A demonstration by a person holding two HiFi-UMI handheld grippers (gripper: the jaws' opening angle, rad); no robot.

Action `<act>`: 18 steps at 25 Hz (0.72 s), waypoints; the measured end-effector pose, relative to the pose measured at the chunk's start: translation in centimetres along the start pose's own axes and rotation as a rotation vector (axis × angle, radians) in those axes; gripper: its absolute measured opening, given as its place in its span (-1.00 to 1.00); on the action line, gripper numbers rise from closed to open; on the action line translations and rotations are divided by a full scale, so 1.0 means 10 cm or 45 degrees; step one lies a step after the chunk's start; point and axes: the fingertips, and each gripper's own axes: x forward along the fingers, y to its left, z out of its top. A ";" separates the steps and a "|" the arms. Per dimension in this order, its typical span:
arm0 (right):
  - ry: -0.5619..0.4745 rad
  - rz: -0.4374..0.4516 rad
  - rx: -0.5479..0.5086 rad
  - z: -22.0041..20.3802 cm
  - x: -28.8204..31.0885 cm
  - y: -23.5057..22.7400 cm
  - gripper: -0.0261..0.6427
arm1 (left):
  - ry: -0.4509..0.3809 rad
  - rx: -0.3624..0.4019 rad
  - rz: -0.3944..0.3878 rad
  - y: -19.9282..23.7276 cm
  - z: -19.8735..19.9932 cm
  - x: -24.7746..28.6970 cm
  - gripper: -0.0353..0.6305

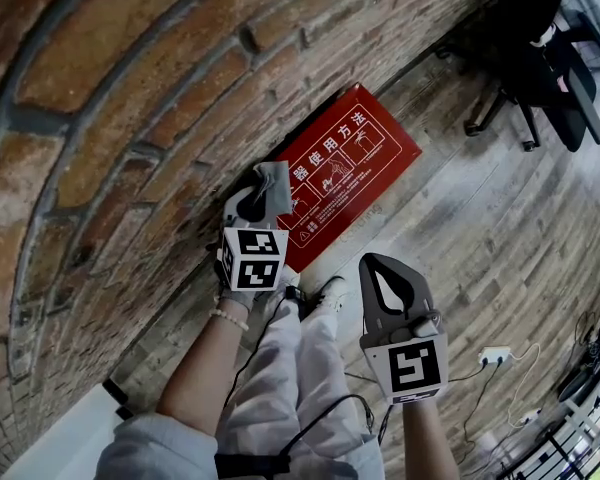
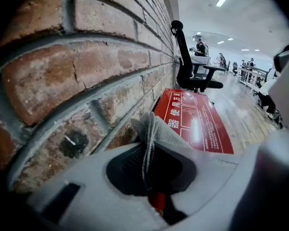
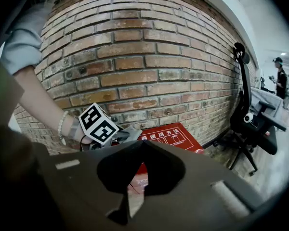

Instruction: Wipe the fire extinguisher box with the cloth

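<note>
While the left gripper (image 1: 260, 200) clamps one cloth (image 1: 274, 181), one box (image 1: 355, 158) lies ahead

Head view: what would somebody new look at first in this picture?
The bright red fire extinguisher box jumps out first, sitting at the foot of the brick wall. Next comes the left gripper by its near end, pinching a grey cloth. The right gripper hangs lower right, shut and empty.
</note>
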 end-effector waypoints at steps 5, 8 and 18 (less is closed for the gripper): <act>0.006 0.006 -0.007 0.00 -0.02 0.05 -0.89 | 0.025 0.001 0.011 0.05 -0.14 -0.12 -0.86; 0.009 0.014 -0.009 0.01 -0.01 0.09 -0.89 | 0.038 0.004 0.019 0.09 -0.24 -0.20 -0.86; 0.004 0.034 -0.015 0.07 0.02 0.17 -0.89 | 0.072 -0.040 0.040 0.20 -0.46 -0.38 -0.85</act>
